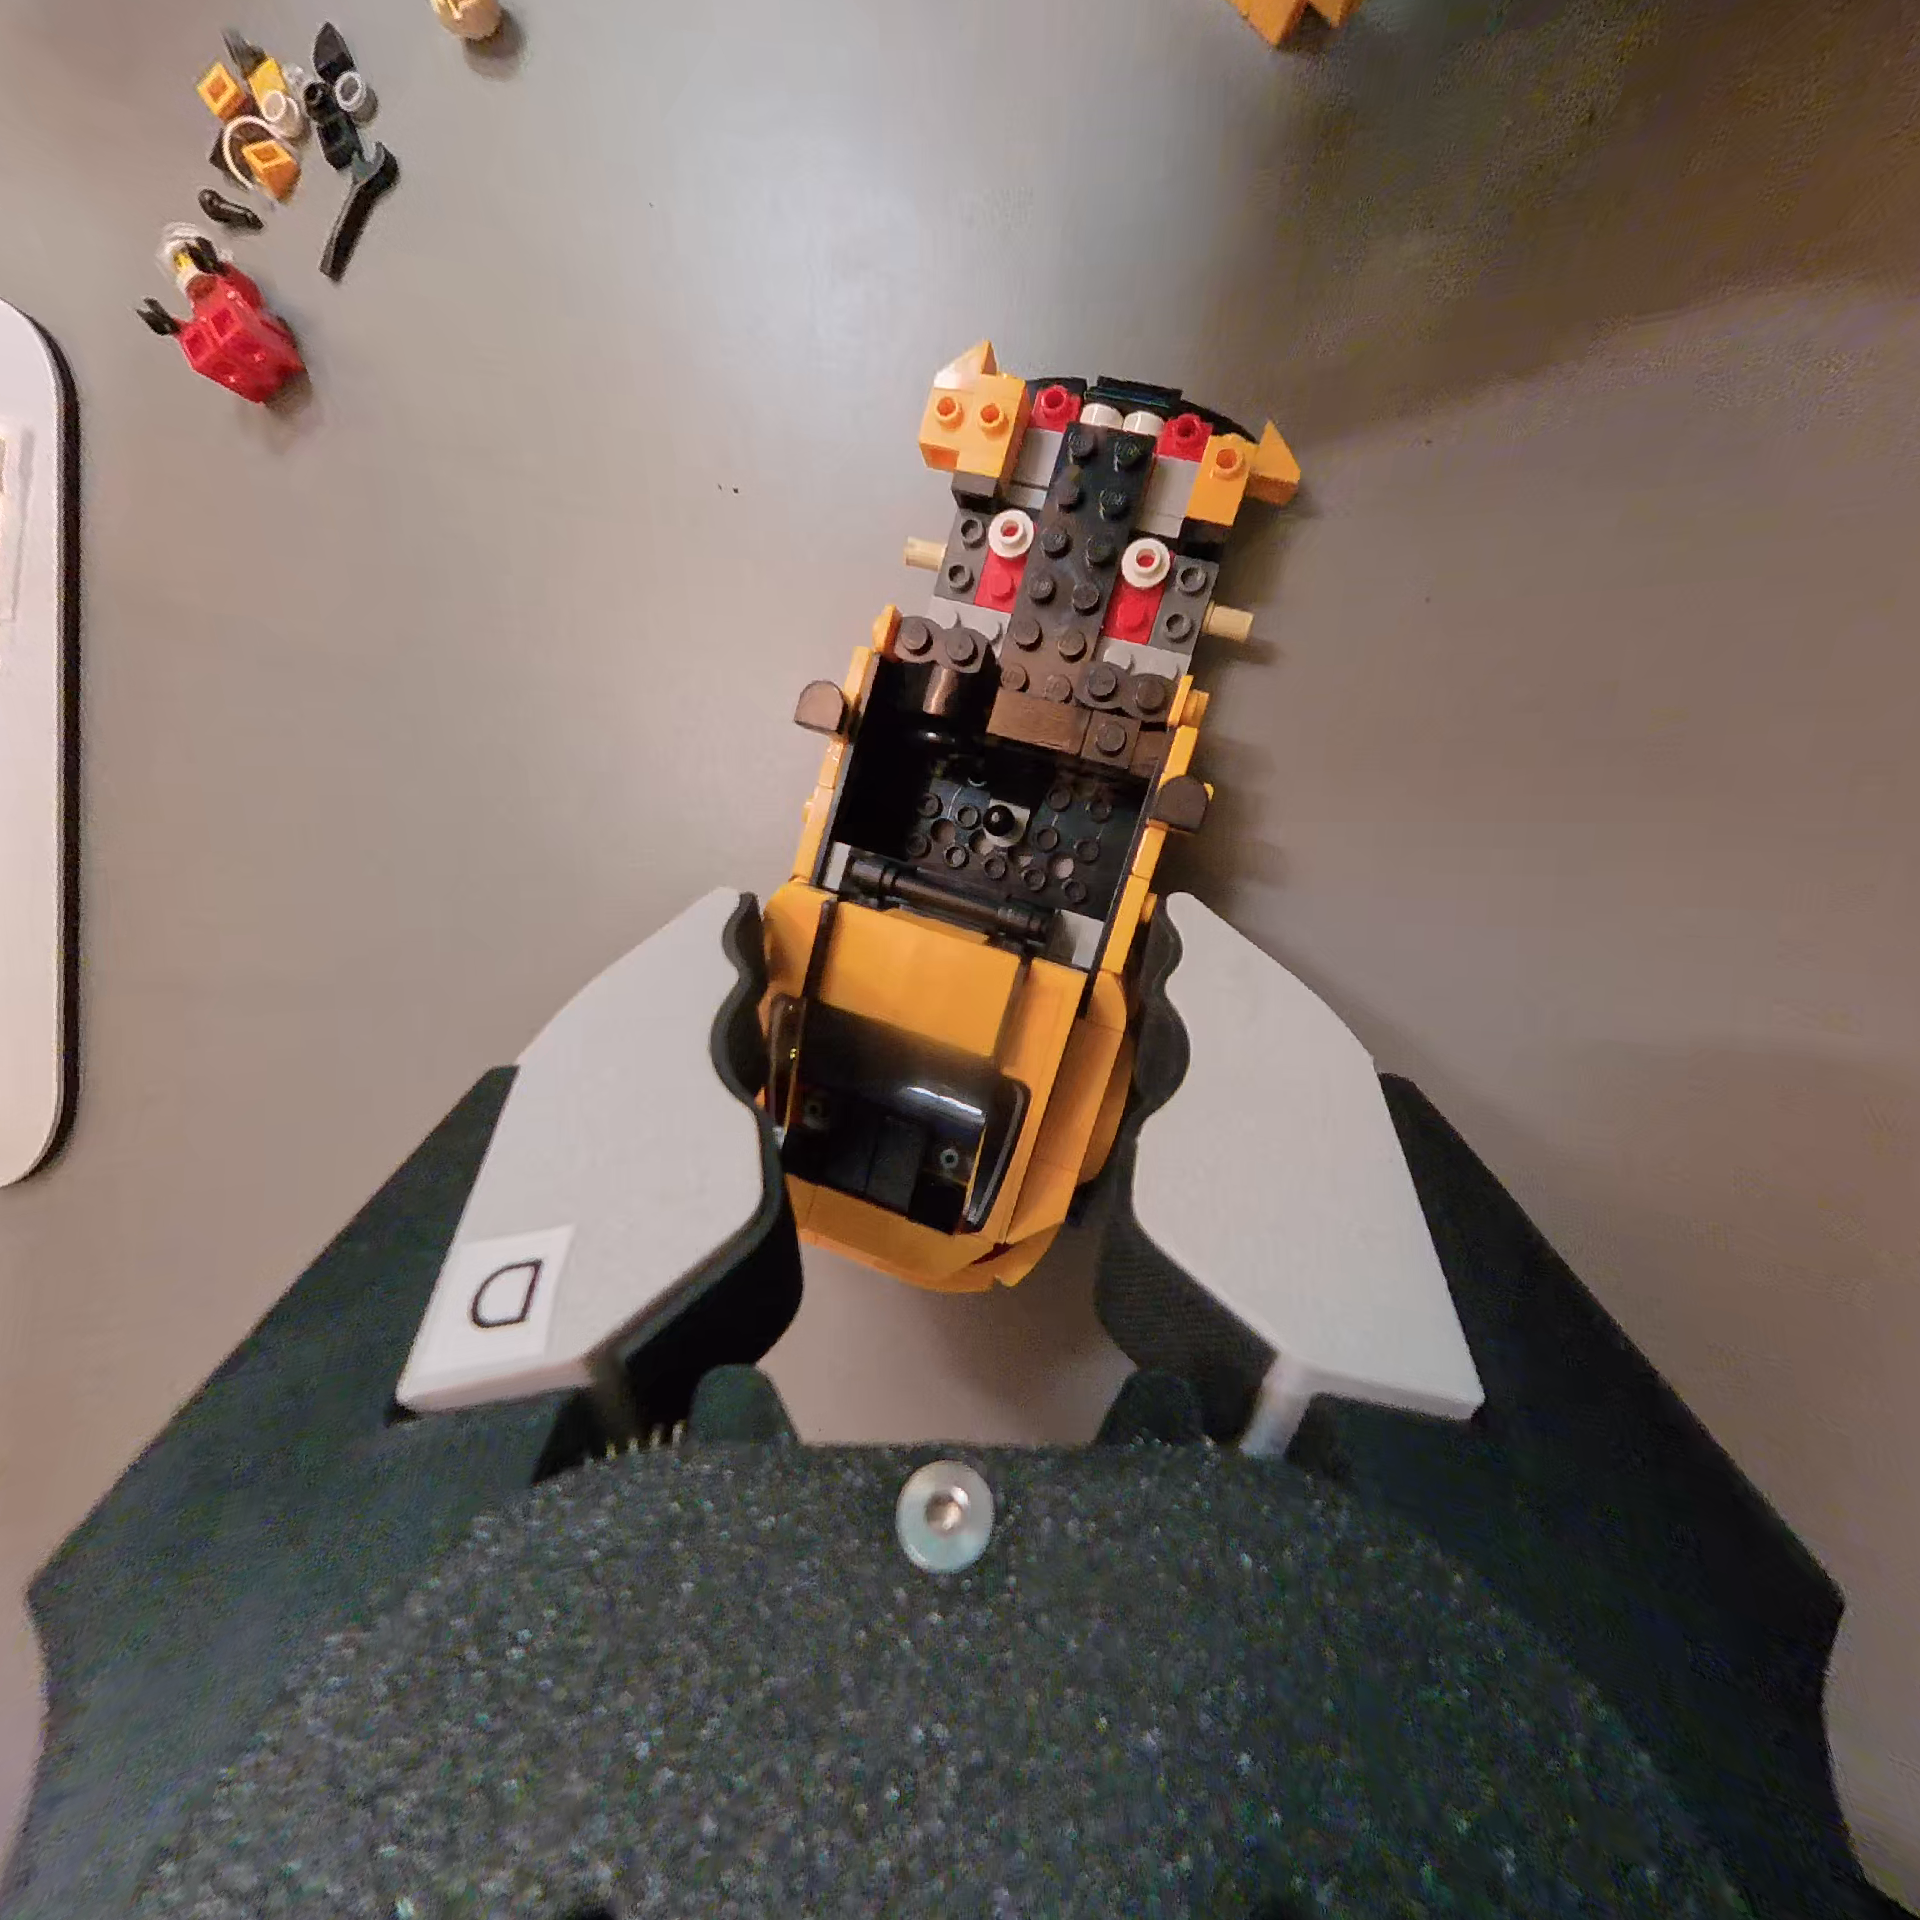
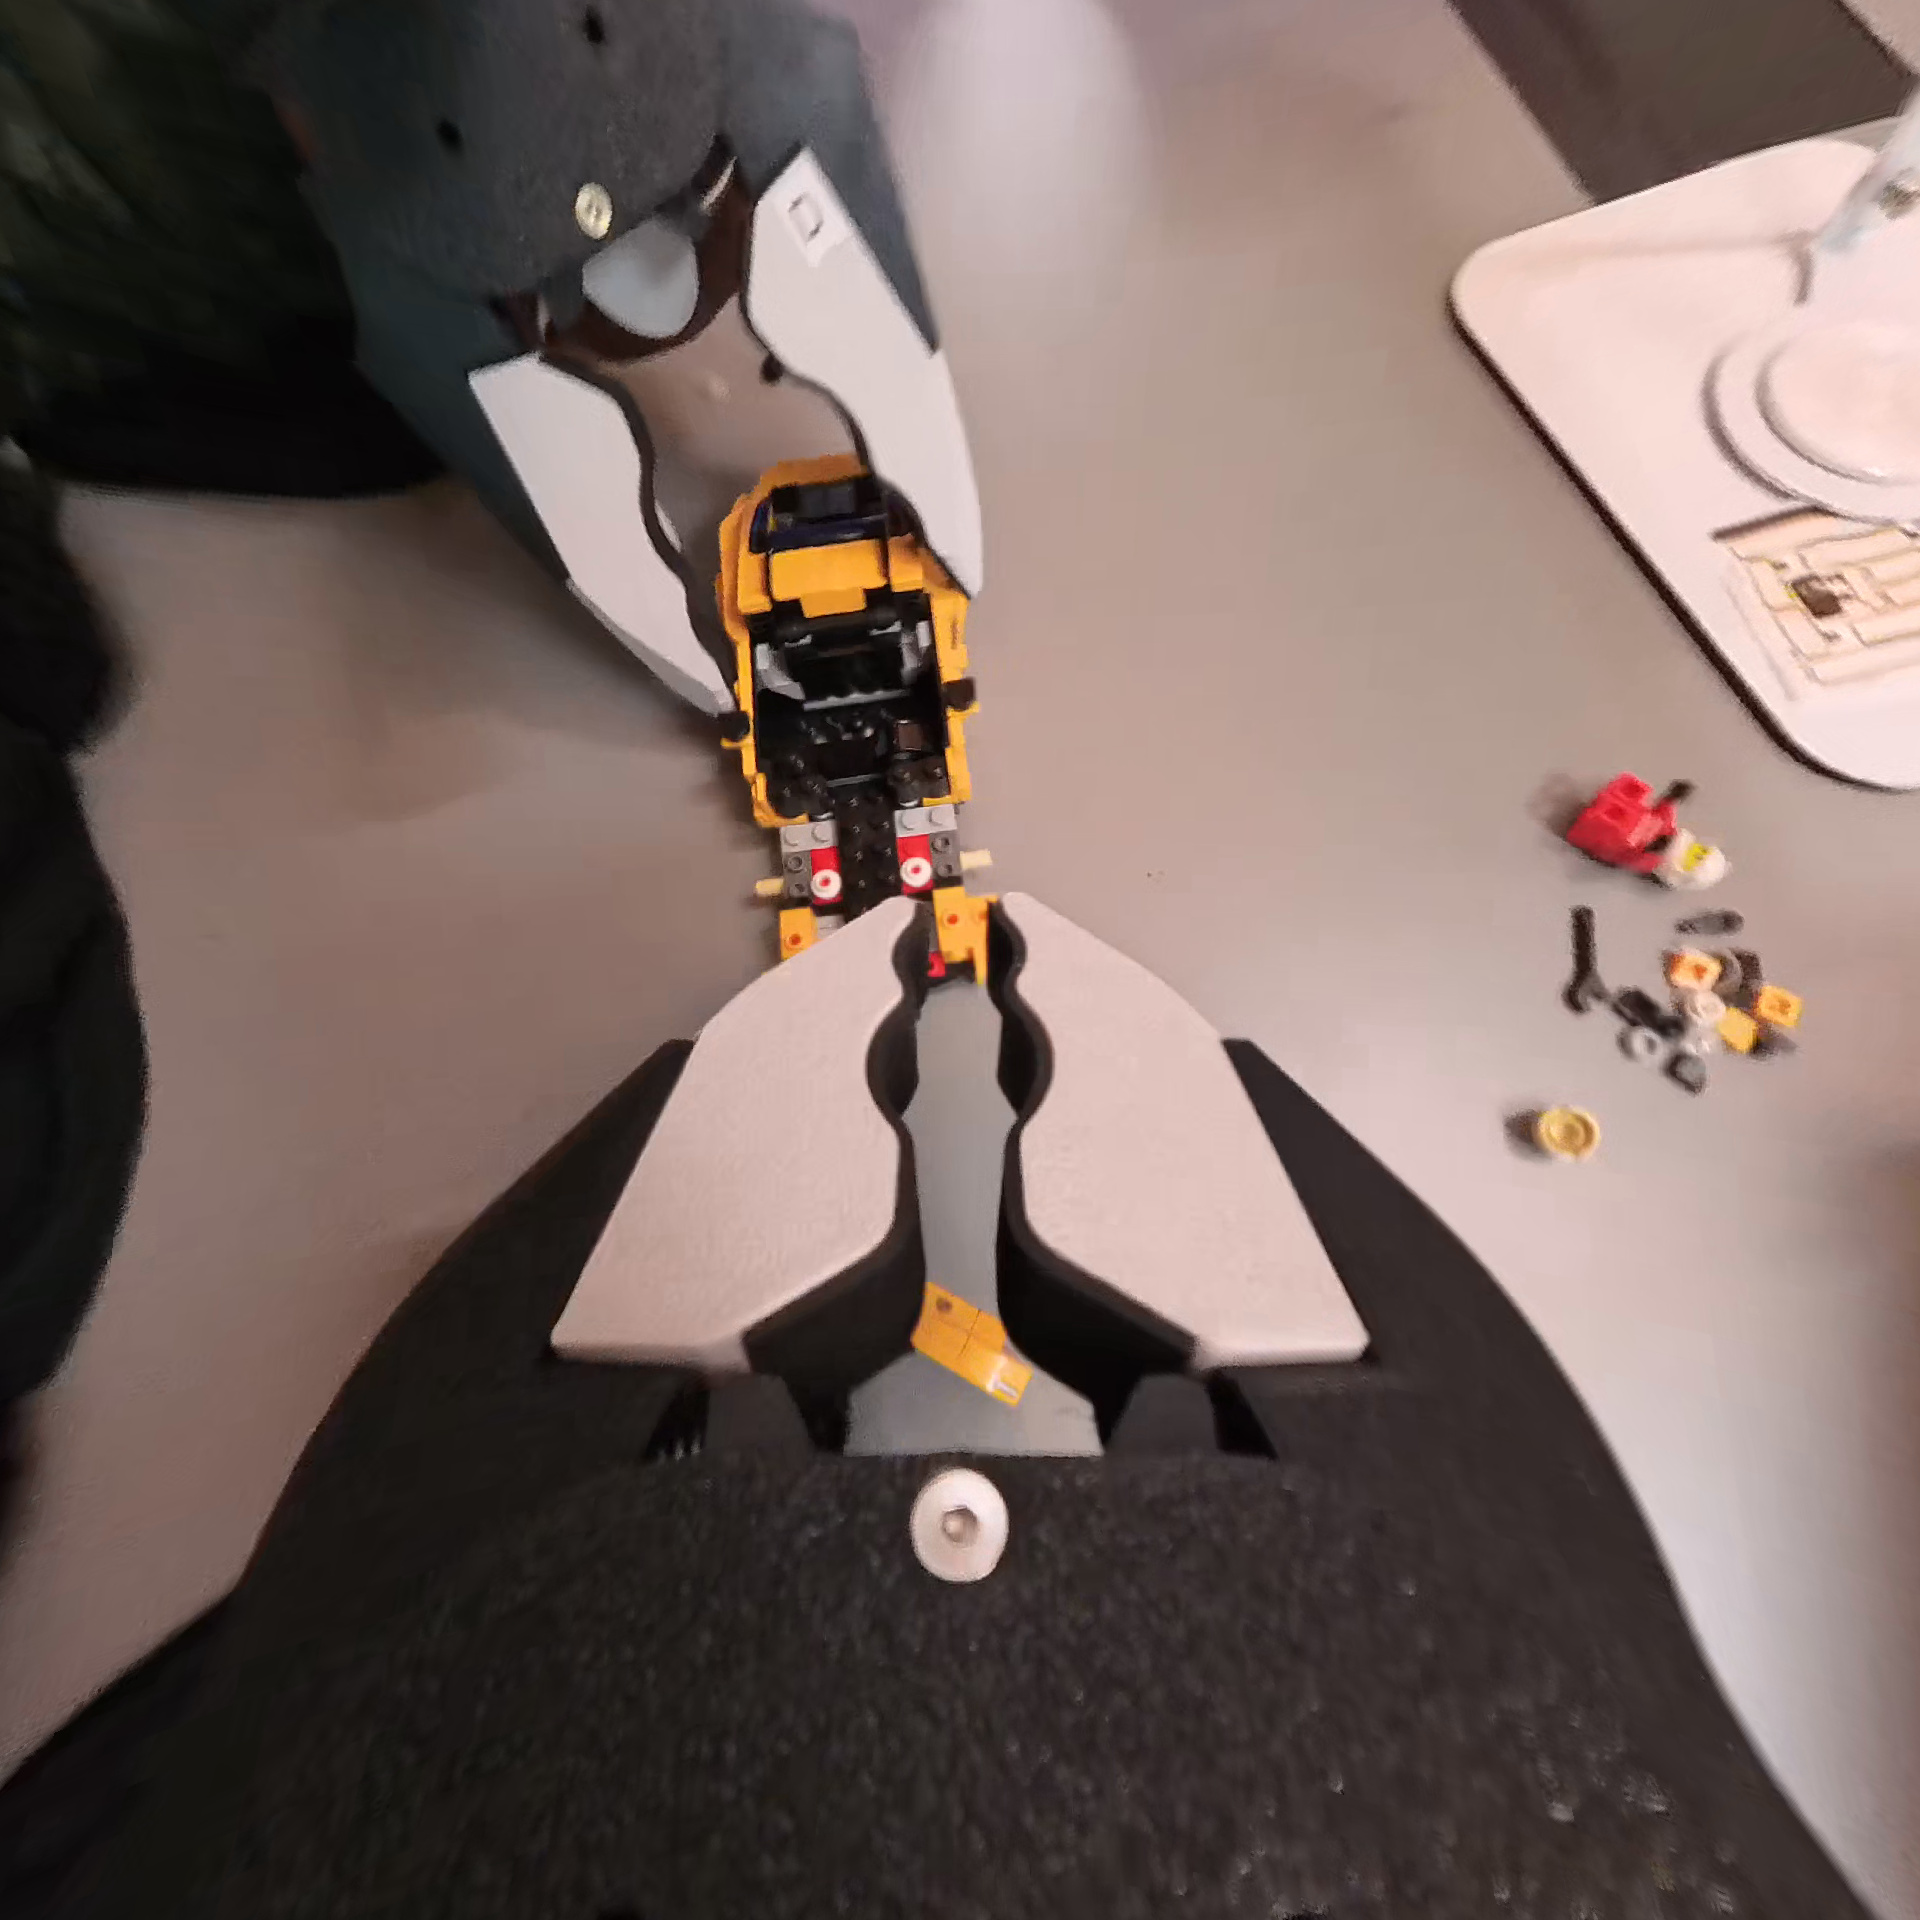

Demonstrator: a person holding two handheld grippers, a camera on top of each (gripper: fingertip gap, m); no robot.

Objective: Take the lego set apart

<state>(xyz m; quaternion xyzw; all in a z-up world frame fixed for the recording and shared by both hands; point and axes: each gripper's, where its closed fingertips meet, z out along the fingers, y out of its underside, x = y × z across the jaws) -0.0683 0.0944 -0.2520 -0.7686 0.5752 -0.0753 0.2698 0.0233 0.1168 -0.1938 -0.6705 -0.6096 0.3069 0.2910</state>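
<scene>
A yellow and black lego car (image 1: 1039, 675) lies on the grey table, its roof off and its studded rear chassis bare. My left gripper (image 1: 948, 997) is shut on the car's front end, one finger on each side. The right wrist view shows the car (image 2: 852, 727) from its rear, with the left gripper (image 2: 847, 639) holding the far end. My right gripper (image 2: 956, 925) hovers over the car's rear with its jaws a narrow gap apart and nothing between them. It does not show in the left wrist view. A loose yellow piece (image 2: 971, 1340) lies on the table under it.
A pile of small loose parts (image 2: 1694, 997) lies to the right, with a red piece (image 2: 1621, 826) and a tan round piece (image 2: 1564, 1132) beside it. The pile also shows in the left wrist view (image 1: 291, 125). A white tray (image 2: 1621, 343) holding glassware (image 2: 1849, 343) stands at far right. Spacing between my two grippers at the tips: around 12 centimeters. Between my right fingertips and the loose yellow piece (image 2: 971, 1340) there is roughly 10 centimeters.
</scene>
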